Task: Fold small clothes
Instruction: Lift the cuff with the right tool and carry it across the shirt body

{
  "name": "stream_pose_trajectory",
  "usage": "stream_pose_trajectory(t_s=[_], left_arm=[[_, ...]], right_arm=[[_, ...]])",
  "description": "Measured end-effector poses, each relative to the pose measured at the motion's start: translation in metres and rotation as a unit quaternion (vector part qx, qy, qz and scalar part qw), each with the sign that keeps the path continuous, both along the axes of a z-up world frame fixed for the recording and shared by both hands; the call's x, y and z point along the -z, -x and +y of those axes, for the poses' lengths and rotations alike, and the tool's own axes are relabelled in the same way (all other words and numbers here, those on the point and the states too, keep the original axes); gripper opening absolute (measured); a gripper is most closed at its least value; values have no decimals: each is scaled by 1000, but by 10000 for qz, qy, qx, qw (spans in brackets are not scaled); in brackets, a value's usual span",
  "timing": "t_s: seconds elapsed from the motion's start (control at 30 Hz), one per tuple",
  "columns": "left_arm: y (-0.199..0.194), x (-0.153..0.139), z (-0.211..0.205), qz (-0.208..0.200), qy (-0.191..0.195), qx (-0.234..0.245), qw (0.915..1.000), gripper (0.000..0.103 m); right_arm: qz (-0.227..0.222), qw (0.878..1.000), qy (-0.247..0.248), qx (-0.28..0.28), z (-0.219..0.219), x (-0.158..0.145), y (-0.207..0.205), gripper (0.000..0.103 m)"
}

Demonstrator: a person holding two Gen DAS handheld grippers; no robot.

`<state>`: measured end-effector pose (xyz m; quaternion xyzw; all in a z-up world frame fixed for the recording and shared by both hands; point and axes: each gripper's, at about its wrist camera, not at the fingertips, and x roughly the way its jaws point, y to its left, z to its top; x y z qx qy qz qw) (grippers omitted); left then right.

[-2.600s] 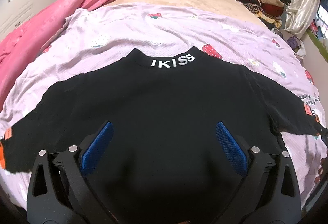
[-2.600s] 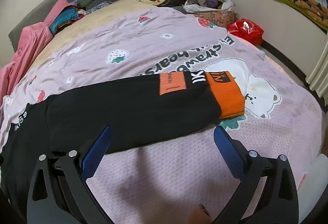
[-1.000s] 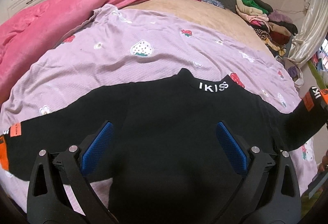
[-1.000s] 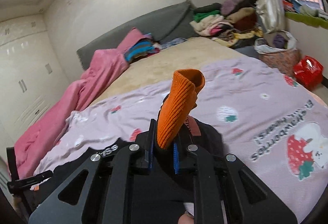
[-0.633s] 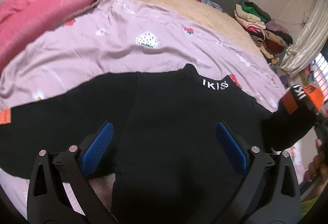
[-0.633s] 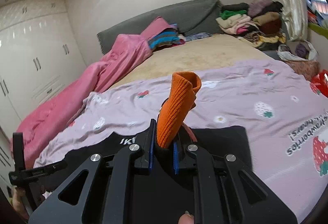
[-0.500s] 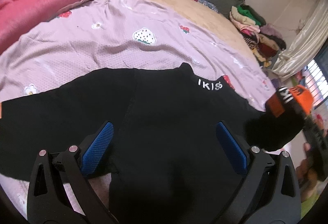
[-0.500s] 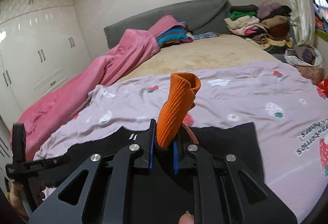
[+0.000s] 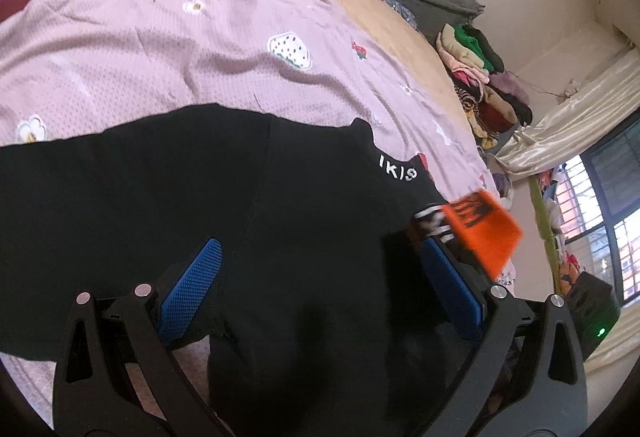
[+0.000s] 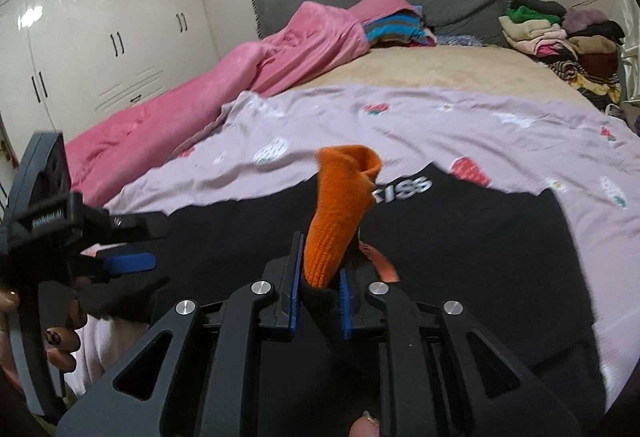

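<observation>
A black sweater (image 9: 288, 221) with white collar lettering lies flat on the lilac strawberry sheet (image 9: 152, 49); it also shows in the right wrist view (image 10: 460, 237). My right gripper (image 10: 318, 289) is shut on the orange cuff (image 10: 340, 213) of the sweater's right sleeve and holds it over the sweater body. That cuff (image 9: 480, 233) shows in the left wrist view beside my right finger. My left gripper (image 9: 320, 289) is open and empty, low over the sweater's front, near its left sleeve. It also shows in the right wrist view (image 10: 120, 261).
A pink blanket (image 10: 240, 77) lies along the bed's left side. Stacks of folded clothes (image 10: 560, 33) sit at the far right by the grey headboard (image 10: 440, 1). White wardrobes (image 10: 100, 37) stand to the left. A window and curtain (image 9: 560, 125) are at the right.
My right gripper closed on the orange cuff, lifted it and carried the sleeve leftward over the sweater body. My left gripper stayed open and swung left over the left sleeve.
</observation>
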<state>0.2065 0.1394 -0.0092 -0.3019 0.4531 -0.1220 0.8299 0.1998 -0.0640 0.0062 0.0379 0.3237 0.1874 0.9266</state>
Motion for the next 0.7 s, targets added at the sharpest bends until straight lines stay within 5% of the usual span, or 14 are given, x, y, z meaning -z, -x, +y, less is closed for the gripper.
stream_pose_trajectory(t_s=[0.17, 0.33, 0.47, 0.7], left_arm=[[-1, 5, -1, 7, 343, 139, 9993, 93], [-3, 16, -14, 158, 480, 389, 9980, 78], [-6, 28, -34, 341, 432, 664, 9963, 63], [-9, 40, -62, 433, -135, 755, 9961, 50]], right_arm=[[237, 9995, -25, -210, 18, 15, 4, 24], [424, 9966, -156, -688, 23, 16, 24, 62], [434, 9955, -147, -834, 11, 12, 44, 64], [459, 9988, -147, -94, -55, 5, 60, 64]])
